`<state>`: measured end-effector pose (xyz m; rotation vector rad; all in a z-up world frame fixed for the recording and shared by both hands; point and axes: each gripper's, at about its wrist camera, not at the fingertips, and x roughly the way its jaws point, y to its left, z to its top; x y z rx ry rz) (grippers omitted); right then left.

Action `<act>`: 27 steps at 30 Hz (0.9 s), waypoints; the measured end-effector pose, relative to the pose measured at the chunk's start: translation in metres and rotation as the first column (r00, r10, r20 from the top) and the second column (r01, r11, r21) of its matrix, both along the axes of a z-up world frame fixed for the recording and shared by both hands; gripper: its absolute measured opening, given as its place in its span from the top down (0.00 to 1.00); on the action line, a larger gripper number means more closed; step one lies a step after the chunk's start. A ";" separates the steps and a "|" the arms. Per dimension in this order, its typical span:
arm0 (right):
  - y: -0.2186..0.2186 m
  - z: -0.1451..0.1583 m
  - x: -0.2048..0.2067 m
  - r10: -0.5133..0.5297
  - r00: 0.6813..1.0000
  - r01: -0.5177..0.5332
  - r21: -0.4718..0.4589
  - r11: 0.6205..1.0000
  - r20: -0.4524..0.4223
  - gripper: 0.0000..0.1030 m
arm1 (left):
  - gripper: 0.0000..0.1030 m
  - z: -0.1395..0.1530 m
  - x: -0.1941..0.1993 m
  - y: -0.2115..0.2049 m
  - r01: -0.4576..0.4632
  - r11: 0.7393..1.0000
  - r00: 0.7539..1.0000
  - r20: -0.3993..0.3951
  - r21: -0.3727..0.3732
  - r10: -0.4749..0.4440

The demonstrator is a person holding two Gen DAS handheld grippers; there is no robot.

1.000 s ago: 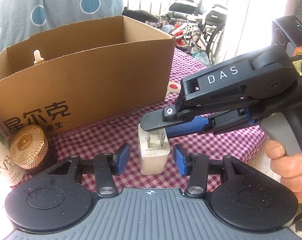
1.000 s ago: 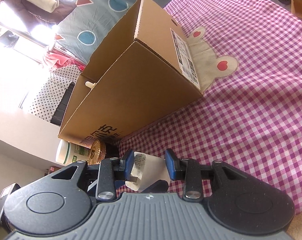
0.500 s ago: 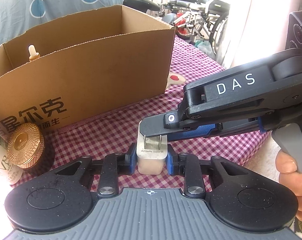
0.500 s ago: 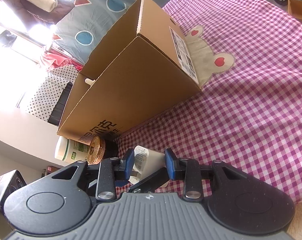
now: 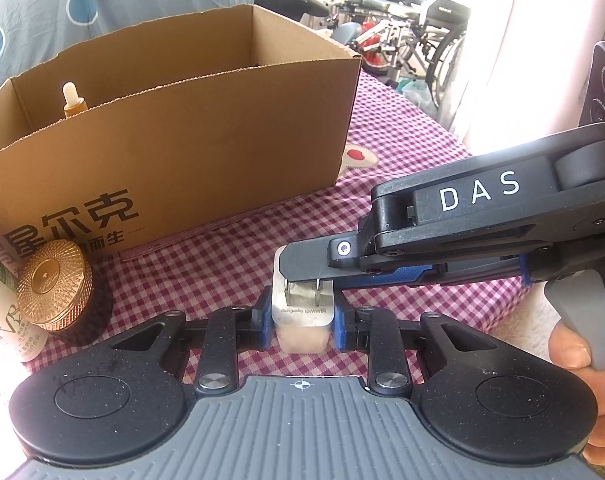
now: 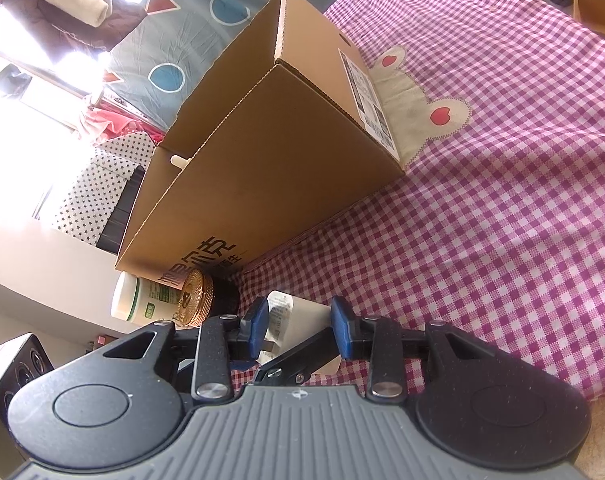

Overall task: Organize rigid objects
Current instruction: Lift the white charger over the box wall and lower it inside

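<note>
My left gripper (image 5: 301, 322), seen from its own camera, is pinched on the sides of a white charger (image 5: 301, 312); its blue pads press both flanks, having just finished closing on it. The charger stands on the checked cloth (image 5: 230, 264) of the tabletop, its two metal prongs facing the lens. My right gripper (image 5: 302, 270) reaches in from the right, marked "DAS", one black finger lying over the charger's top edge above the prongs; my right hand (image 5: 582, 364) holds its grey handle.

From the right camera, my right gripper (image 6: 298, 326) also clamps the charger (image 6: 298, 316), each blue pad against one face, with a left-gripper finger crossing below it. Both grippers thus hold the same charger, just in front of the box.

The cardboard box (image 5: 174, 152) stands open behind the charger, a dropper bottle (image 5: 73, 102) upright in its left end. Left of the charger, against the box front, sit a jar with a gold lid (image 5: 52, 284) and, beside it at the frame edge, a white bottle (image 5: 0, 320) with green print. In the right view the same box (image 6: 270, 168), gold lid (image 6: 192, 296) and white bottle (image 6: 142, 296) appear.
</note>
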<state>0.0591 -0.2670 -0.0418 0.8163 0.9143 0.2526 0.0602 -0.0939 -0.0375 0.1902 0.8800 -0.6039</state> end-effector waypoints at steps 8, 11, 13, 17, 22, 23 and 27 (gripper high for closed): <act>0.003 0.005 -0.002 0.003 1.000 -0.003 0.008 1.000 0.014 0.64 | 0.74 0.004 -0.003 0.001 -0.011 1.000 1.000 0.015 0.001 0.011; 0.004 0.008 -0.002 0.004 1.000 -0.005 0.009 1.000 0.020 0.64 | 0.74 0.007 -0.006 0.001 -0.016 1.000 1.000 0.023 0.000 0.016; 0.005 0.010 -0.003 0.006 1.000 -0.006 0.008 1.000 0.025 0.64 | 0.74 0.008 -0.007 0.001 -0.019 1.000 0.999 0.028 0.000 0.019; 0.008 0.015 -0.004 0.009 0.999 -0.010 0.007 1.000 0.034 0.64 | 0.74 0.010 -0.011 0.002 -0.027 1.000 0.999 0.039 -0.003 0.027; 0.011 0.020 -0.006 0.018 0.999 -0.018 0.002 1.000 0.049 0.64 | 0.74 0.013 -0.017 0.005 -0.036 0.999 0.998 0.055 -0.007 0.036; 0.012 0.021 -0.006 0.020 0.998 -0.020 0.000 1.000 0.052 0.64 | 0.74 0.015 -0.018 0.006 -0.038 0.999 0.998 0.059 -0.007 0.038; 0.016 0.026 -0.008 0.027 0.997 -0.027 -0.005 1.000 0.067 0.64 | 0.74 0.019 -0.023 0.009 -0.046 0.999 0.996 0.074 -0.012 0.047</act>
